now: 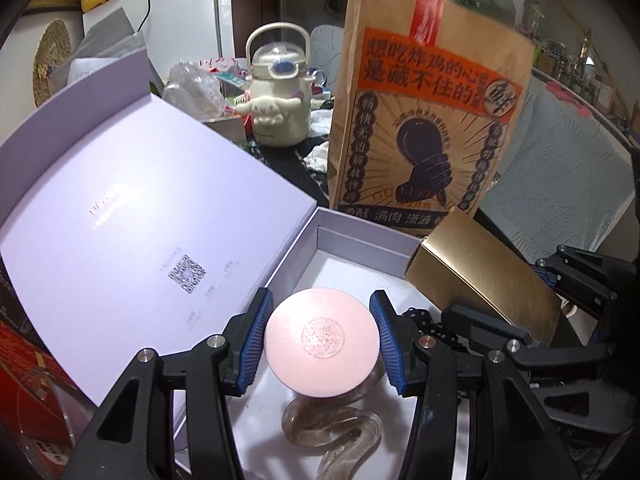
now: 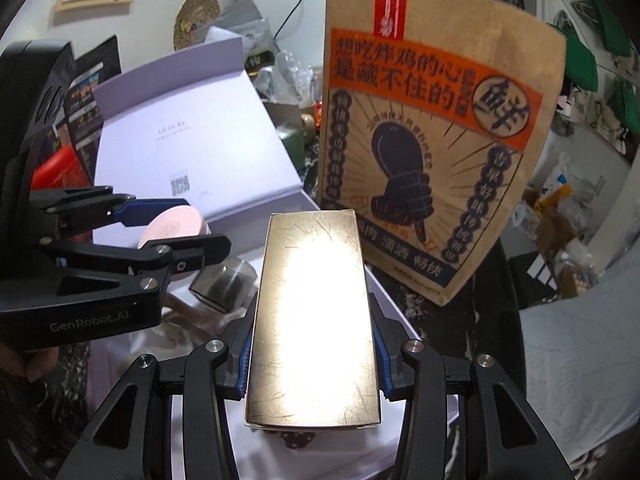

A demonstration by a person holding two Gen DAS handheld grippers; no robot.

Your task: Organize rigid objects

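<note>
My left gripper (image 1: 322, 342) is shut on a bottle by its round pink cap (image 1: 322, 344); the twisted clear glass body (image 1: 332, 428) hangs below it, over the inside of an open lilac gift box (image 1: 360, 240). From the right wrist view the left gripper (image 2: 168, 224) holds the pink cap (image 2: 176, 224) low over that box. My right gripper (image 2: 312, 356) is shut on a long gold carton (image 2: 312, 320), gripped by its sides. The gold carton (image 1: 480, 272) sits over the box's right edge in the left wrist view.
The box's lilac lid (image 1: 132, 232) stands open to the left. A brown paper food bag (image 1: 432, 112) stands upright right behind the box. A cream kettle-shaped bottle (image 1: 276, 92) and plastic clutter lie further back. A dark glass item (image 2: 224, 284) rests inside the box.
</note>
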